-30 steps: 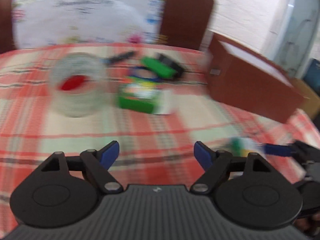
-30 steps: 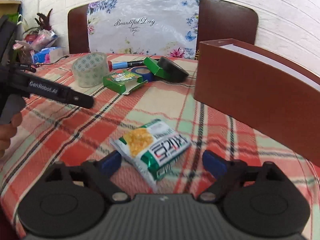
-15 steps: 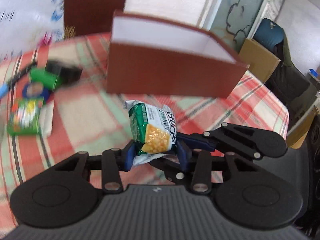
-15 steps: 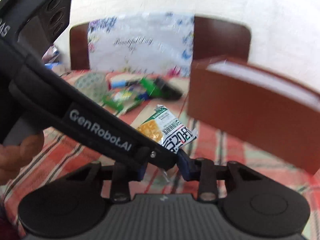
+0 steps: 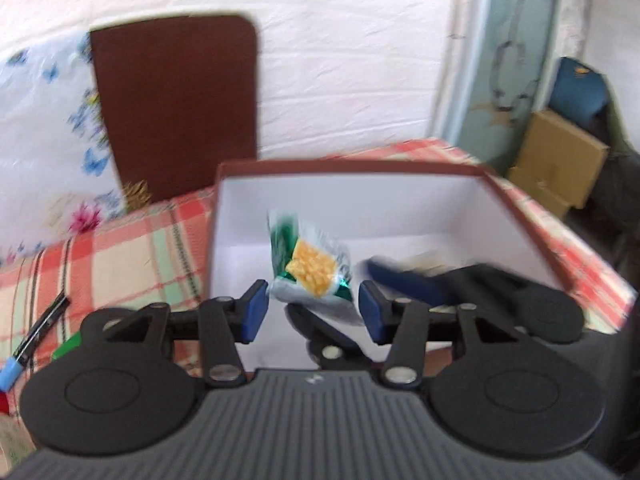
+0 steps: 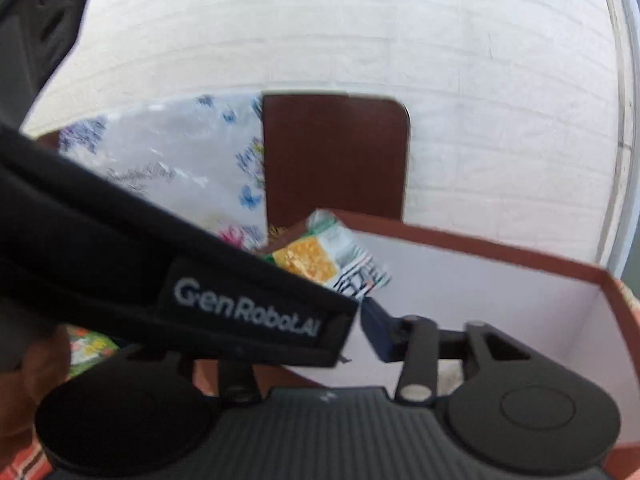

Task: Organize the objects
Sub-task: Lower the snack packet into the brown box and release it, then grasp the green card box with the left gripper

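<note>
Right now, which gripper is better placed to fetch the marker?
Left, likely. The marker lies just left of the left gripper, whose body blocks the right gripper on that side. Both grippers' jaws have just been opening, and the packet sits loose over the box.

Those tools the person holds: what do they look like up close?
Each tool is matte black plastic: a ribbed body, two round discs, jointed link arms with silver pins, and blue pads on the fingertips. The left tool carries white "GenRobot.AI" lettering on its side. The right tool looks the same.
</note>
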Motion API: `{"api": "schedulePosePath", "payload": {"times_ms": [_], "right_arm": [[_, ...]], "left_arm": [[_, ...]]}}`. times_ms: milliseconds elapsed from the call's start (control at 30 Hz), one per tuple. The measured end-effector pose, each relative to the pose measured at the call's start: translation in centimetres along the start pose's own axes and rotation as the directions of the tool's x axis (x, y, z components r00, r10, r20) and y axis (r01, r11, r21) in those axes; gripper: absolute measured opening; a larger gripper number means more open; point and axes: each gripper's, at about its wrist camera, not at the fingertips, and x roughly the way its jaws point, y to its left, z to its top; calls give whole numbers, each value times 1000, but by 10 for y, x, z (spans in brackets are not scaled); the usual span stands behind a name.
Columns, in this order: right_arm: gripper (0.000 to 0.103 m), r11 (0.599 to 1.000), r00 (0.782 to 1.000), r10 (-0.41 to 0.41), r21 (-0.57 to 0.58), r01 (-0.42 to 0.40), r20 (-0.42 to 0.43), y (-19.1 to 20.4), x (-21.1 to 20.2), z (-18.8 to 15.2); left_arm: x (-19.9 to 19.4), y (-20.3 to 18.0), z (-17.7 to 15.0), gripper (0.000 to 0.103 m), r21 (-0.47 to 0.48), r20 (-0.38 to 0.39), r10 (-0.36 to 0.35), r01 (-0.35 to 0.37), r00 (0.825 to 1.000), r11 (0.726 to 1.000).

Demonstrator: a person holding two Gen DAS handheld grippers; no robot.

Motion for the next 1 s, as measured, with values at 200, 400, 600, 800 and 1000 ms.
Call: {"api": "schedulePosePath", "payload": {"times_ms": [200, 400, 600, 800, 1000], "right_arm": [[60, 1000, 994, 8, 17, -10, 106, 10, -45, -20], [61, 985, 986, 165, -54, -165, 8, 59, -62, -61], [60, 941, 936, 298, -108, -321, -189, 114, -33, -69], [75, 915, 928, 316, -195, -353, -197, 156, 9, -38], [77, 870, 905, 314, -294, -395, -288, 189, 64, -44]], "left_arm": [[-52, 15, -34, 70, 9, 125, -89, 89, 988, 996], [-80, 53, -111, 71, -5, 60, 4, -4, 998, 1000], [-102, 145, -179, 71, -224, -41, 257, -259, 966, 940], [-118, 181, -202, 74, -312, 33, 353, -326, 935, 892], [-112, 177, -202, 82, -268, 39, 361, -339, 932, 902]]}}
